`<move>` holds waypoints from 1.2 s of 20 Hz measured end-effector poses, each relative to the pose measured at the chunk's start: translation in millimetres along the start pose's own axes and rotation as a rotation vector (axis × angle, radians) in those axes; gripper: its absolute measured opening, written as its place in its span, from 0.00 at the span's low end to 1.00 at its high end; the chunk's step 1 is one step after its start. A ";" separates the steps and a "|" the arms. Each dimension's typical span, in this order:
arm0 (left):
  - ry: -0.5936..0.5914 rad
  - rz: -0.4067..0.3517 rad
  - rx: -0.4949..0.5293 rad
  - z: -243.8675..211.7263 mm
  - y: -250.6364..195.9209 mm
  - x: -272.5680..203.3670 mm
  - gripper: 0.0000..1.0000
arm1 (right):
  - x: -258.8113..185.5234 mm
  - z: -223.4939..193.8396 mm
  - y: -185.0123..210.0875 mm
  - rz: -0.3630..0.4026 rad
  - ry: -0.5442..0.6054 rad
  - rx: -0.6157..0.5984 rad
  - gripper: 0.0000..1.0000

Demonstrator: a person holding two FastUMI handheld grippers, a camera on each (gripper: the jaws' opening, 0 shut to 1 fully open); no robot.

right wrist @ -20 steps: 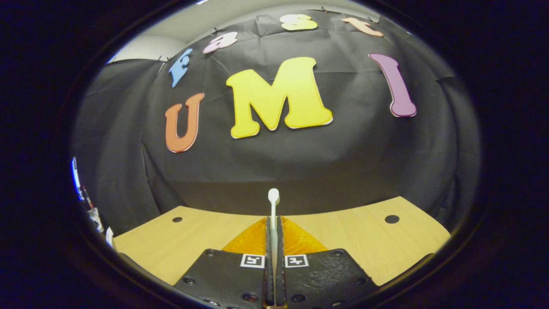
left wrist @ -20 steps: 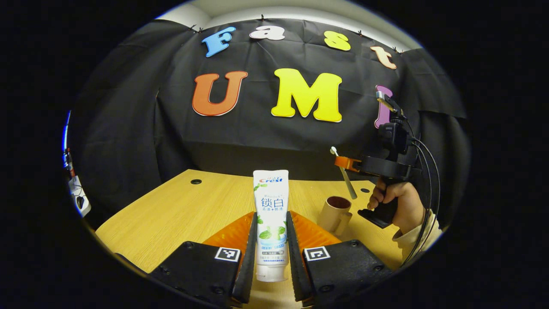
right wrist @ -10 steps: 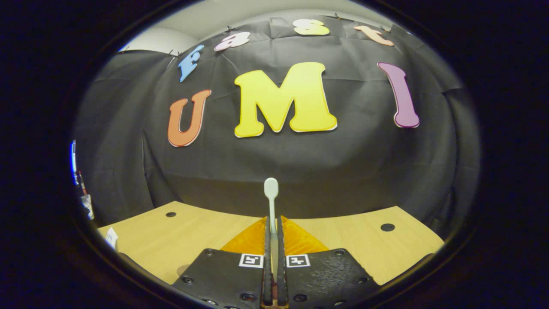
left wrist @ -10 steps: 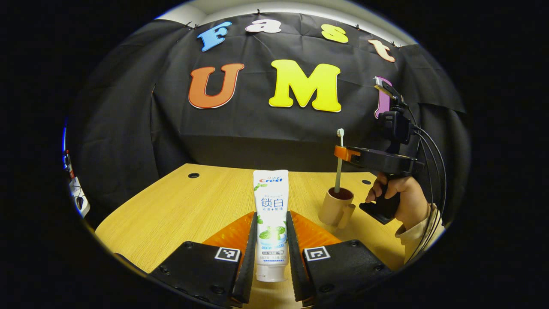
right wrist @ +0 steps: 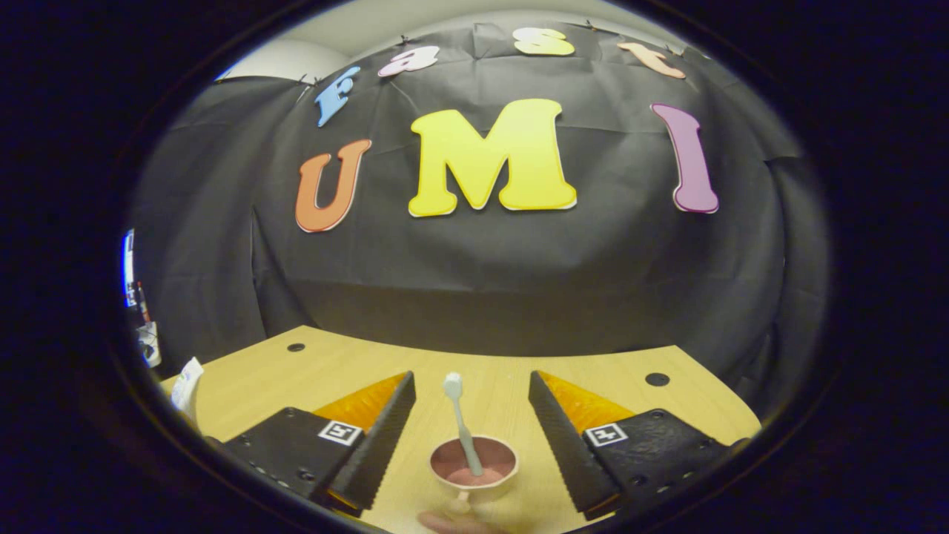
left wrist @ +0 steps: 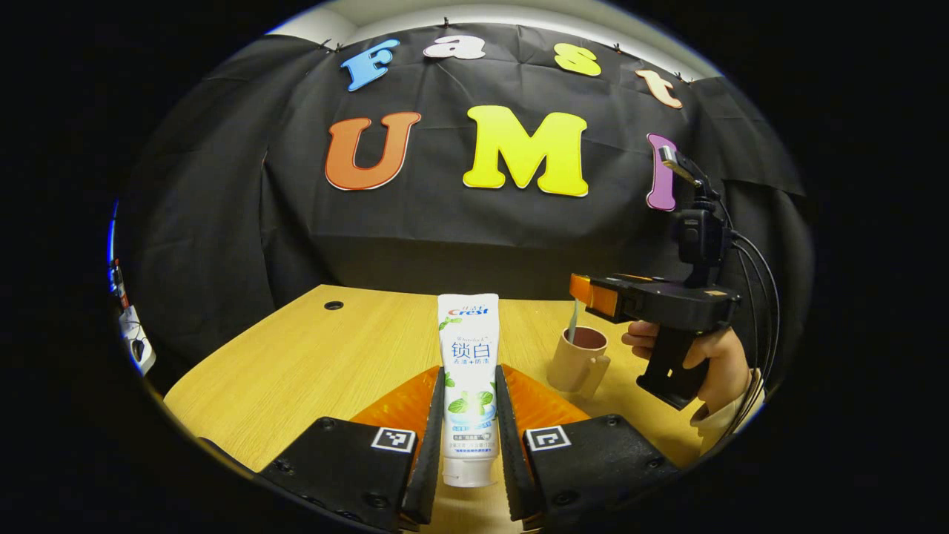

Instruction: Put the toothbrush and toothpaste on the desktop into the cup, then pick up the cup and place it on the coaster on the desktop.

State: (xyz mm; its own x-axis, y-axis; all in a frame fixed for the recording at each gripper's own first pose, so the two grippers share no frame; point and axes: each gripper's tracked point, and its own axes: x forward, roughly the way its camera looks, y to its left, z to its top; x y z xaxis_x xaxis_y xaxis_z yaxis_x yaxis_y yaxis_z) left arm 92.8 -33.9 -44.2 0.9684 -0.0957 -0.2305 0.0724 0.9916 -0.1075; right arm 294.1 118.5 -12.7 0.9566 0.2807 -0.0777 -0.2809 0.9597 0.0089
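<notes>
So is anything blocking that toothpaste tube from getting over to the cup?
Only the right tool, open just above the cup; the toothbrush already stands inside. The desktop between toothpaste and cup looks bare.

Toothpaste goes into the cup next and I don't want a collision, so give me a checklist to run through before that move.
1. Toothbrush in the cup: ok, it stands in it, head up, leaning on the rim.
2. Right gripper released: ok, its jaws are wide open either side of the toothbrush.
3. Right gripper clear of the cup: not ok, it hangs just above the cup in the left gripper view.
4. Left gripper holding the toothpaste: ok, both fingers press on the tube, which stands upright, cap down.
5. Room in the cup for the tube: cannot tell.
6. Coaster located: cannot tell.
</notes>
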 end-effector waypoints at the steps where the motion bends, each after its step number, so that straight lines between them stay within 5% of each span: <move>1: -0.002 0.000 0.003 1.2 -3.2 3.0 0.40 | -8.1 0.6 -3.7 -0.008 -0.014 0.001 0.98; 11: -0.043 -0.064 0.014 26.8 -76.4 78.3 0.40 | -109.9 -52.6 -60.1 -0.105 -0.043 -0.031 0.98; 24: -0.161 -0.141 0.029 82.6 -155.9 160.4 0.40 | -139.6 -61.8 -93.7 -0.071 0.002 0.063 0.96</move>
State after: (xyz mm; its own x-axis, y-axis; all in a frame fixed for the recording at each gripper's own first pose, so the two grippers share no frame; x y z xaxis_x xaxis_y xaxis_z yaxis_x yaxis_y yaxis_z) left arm 256.5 -196.6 15.5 0.9738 -0.2203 -0.0571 0.2140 0.9717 -0.0996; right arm 182.1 -11.4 -64.4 0.9739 0.2118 -0.0820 -0.2067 0.9761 0.0665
